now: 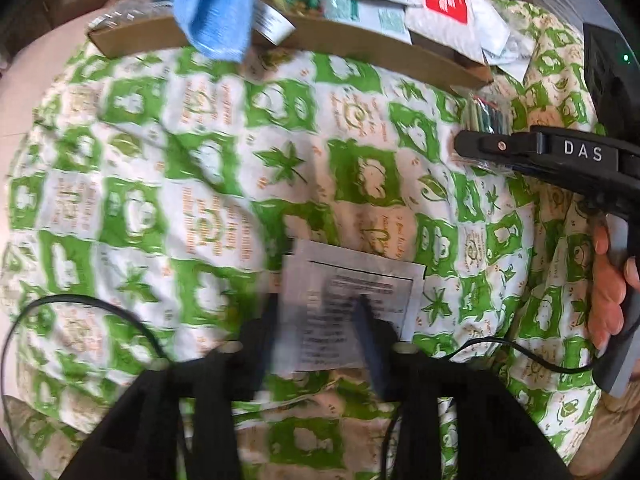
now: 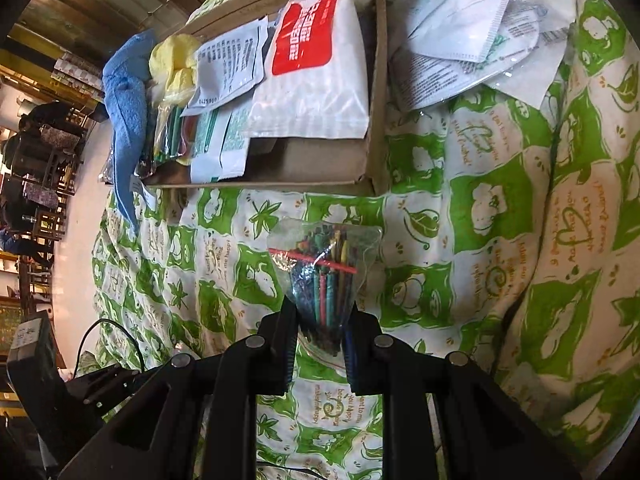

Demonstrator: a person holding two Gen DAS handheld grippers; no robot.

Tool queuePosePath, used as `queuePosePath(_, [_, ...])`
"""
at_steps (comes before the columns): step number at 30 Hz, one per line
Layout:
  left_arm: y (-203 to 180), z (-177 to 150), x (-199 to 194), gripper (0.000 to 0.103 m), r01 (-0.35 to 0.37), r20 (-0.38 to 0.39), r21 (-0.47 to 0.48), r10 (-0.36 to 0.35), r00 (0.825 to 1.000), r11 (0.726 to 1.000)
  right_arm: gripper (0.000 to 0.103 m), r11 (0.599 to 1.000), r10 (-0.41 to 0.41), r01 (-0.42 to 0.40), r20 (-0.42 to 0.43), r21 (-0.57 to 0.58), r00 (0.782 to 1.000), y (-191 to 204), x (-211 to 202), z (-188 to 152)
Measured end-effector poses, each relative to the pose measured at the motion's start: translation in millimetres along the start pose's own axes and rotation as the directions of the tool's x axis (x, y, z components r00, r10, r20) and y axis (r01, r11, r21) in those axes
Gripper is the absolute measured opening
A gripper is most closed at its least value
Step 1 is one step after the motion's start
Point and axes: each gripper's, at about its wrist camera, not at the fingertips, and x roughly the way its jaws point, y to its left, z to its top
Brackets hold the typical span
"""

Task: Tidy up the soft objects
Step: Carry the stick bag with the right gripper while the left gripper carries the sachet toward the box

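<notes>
The right gripper [image 2: 320,332] is clamping a clear plastic zip bag of coloured sticks [image 2: 326,276] over the green-and-white printed quilt [image 2: 500,208], just short of the shallow brown cardboard box [image 2: 316,164]. The left gripper [image 1: 316,320], jaws apart, is straddling a white printed paper packet [image 1: 352,296], blurred.

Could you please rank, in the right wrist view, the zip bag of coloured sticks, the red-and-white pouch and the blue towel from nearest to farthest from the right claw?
1. Zip bag of coloured sticks: pinched in the right claw.
2. Red-and-white pouch: straight ahead, in the cardboard box.
3. Blue towel: far left, draped over the box's end.
</notes>
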Motion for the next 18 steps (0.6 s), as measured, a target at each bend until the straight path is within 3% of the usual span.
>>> queuePosePath(2, [-7, -3, 7, 0.065, -0.006, 0.002, 0.005, 0.006, 1.000, 1.000, 0.019, 1.000, 0.000, 0.000, -0.002, -0.002, 1.000, 0, 1, 0])
queuePosePath(6, [-30, -13, 12, 0.073, -0.116, 0.014, 0.099, 0.115, 0.993, 0.988, 0.019, 1.000, 0.000, 0.000, -0.008, -0.006, 1.000, 1, 3, -1])
queuePosePath(10, [-39, -10, 17, 0.077, -0.118, -0.004, 0.080, 0.119, 0.993, 0.990, 0.019, 1.000, 0.002, -0.002, -0.013, -0.011, 1.000, 3, 5, -2])
queuePosePath(12, [-62, -2, 24, 0.082, -0.113, -0.002, 0.088, 0.114, 0.994, 0.990, 0.019, 1.000, 0.003, -0.003, -0.013, -0.011, 1.000, 3, 5, -2])
queuePosePath(15, [-97, 2, 28, 0.094, -0.119, -0.007, 0.137, 0.121, 0.993, 0.983, 0.019, 1.000, 0.004, -0.004, -0.011, -0.004, 1.000, 2, 5, -2])
queuePosePath(18, [-114, -1, 45, 0.094, -0.156, -0.009, 0.178, 0.160, 0.987, 0.972, 0.019, 1.000, 0.004, -0.004, -0.011, -0.006, 1.000, 3, 6, -2])
